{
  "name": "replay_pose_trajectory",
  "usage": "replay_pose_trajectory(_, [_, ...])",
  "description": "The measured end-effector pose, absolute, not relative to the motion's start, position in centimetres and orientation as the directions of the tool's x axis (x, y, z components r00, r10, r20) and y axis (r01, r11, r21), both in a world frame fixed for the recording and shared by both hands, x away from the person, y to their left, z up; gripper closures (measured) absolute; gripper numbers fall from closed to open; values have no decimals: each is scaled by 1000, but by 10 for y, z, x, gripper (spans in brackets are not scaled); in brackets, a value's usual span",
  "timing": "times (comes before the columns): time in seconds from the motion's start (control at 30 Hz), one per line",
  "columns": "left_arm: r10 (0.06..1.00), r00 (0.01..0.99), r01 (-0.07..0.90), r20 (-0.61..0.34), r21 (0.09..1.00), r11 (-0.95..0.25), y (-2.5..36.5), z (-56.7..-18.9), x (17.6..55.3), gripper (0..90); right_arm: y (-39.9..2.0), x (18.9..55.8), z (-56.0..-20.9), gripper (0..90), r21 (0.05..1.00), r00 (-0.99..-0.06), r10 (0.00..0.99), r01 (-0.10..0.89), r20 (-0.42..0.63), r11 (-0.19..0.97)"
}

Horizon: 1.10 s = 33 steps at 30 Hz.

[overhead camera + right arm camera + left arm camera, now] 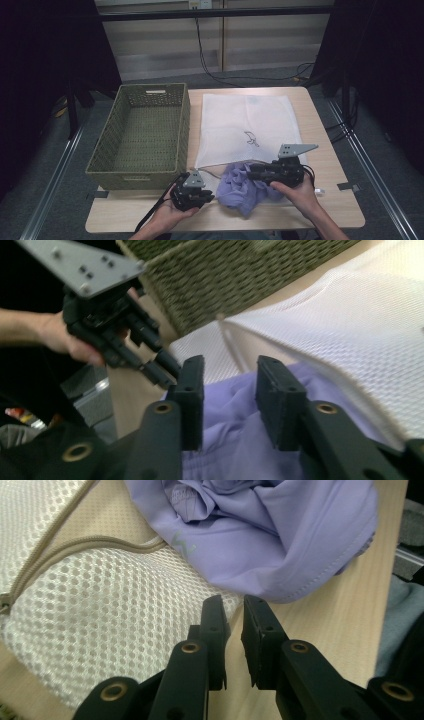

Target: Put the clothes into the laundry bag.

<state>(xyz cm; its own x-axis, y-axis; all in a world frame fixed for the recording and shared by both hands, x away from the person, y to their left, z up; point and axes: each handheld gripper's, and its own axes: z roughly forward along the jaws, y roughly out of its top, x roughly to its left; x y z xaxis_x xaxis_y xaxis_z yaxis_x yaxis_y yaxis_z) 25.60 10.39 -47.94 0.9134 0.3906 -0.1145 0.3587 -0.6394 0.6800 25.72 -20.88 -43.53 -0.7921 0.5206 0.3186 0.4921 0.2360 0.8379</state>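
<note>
Lavender garment at the mesh bag's mouth, both grippers beside it, neither gripping

High view: the mesh laundry bag (pixel 247 125) lies flat mid-table with its near edge toward us, we judge so the crumpled lavender garment (pixel 242 187) can be fed in; the garment sits on the table's near edge, overlapping the bag's near edge, with the wicker basket (pixel 141 135) to the left. Left gripper (pixel 206 196) sits just left of the garment, right gripper (pixel 252 172) at its right edge. Left gripper view: jaws nearly pressed together, a narrow gap, nothing between them, tips at the bag's mesh beside the zip (pixel 75 547); garment (pixel 270 535) is smooth, stitched hem, bunched in folds. Right gripper view: jaws partly spread over the garment (pixel 240 440), pads not visibly pressing cloth, so no grip as we read it
</note>
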Motion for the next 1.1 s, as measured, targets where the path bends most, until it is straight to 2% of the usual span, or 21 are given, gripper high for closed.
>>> replay_pose_trajectory(0.2, [393, 914, 357, -96, 649, -672, 101, -485, 260, 792, -200, 241, -447, 477, 819, -812, 497, 491, 307, 297])
replay_pose_trajectory(0.37, [411, 903, 385, -123, 654, -651, 98, -491, 263, 792, -190, 240, -463, 368, 783, -822, 492, 497, 287, 374])
replay_pose_trajectory(0.5, [381, 919, 353, -100, 640, -683, 99, -490, 265, 792, -179, 239, -476, 306, 764, -838, 490, 474, 240, 437])
replay_pose_trajectory(0.6, [412, 903, 384, -121, 657, -649, 97, -490, 263, 787, -174, 239, -480, 277, 760, -849, 486, 452, 206, 468])
replay_pose_trajectory(0.7, [402, 910, 362, -104, 673, -645, 93, -490, 263, 787, -171, 240, -486, 251, 759, -857, 478, 438, 191, 482])
replay_pose_trajectory(0.97, [401, 911, 360, -98, 664, -656, 90, -492, 262, 787, -154, 237, -500, 270, 732, -872, 481, 387, 93, 561])
replay_pose_trajectory(1.07, [398, 911, 361, -104, 667, -652, 91, -493, 263, 787, -156, 241, -501, 387, 735, -863, 494, 402, 105, 547])
replay_pose_trajectory(1.1, [398, 911, 361, -107, 674, -645, 91, -493, 263, 787, -158, 242, -501, 452, 733, -860, 498, 407, 107, 545])
